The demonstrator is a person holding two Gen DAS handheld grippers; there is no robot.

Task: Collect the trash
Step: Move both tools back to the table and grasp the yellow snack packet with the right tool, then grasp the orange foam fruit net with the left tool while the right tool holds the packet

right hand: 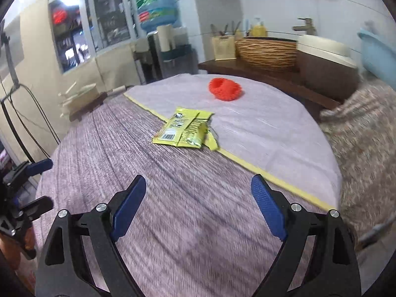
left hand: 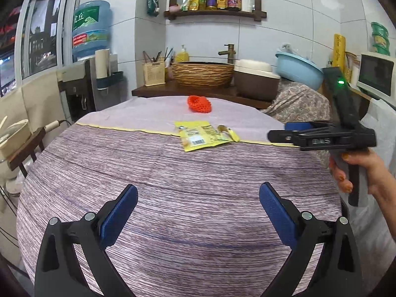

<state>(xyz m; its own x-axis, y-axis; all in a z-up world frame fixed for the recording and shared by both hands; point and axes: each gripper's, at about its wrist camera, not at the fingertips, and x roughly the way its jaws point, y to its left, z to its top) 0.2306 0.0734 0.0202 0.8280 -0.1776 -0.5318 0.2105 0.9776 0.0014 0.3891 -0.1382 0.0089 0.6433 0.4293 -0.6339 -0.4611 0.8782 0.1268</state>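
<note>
A flat yellow snack wrapper (left hand: 199, 135) lies on the striped tablecloth near the yellow seam, with a small torn yellow piece (left hand: 229, 133) just right of it. An orange foam fruit net (left hand: 199, 104) lies further back. In the right wrist view the wrapper (right hand: 183, 131) is ahead of centre and the net (right hand: 225, 89) sits beyond it. My left gripper (left hand: 198, 212) is open and empty above the near cloth. My right gripper (right hand: 198, 208) is open and empty; it also shows in the left wrist view (left hand: 284, 131), hovering right of the wrapper.
The round table (left hand: 99, 173) has a purple striped cloth. Behind it stands a wooden counter with a wicker basin (left hand: 203, 74), a brown lidded bin (left hand: 256, 79) and a blue tub (left hand: 298, 70). A water dispenser (left hand: 91, 57) stands at left, a floral-covered object (left hand: 300, 104) at right.
</note>
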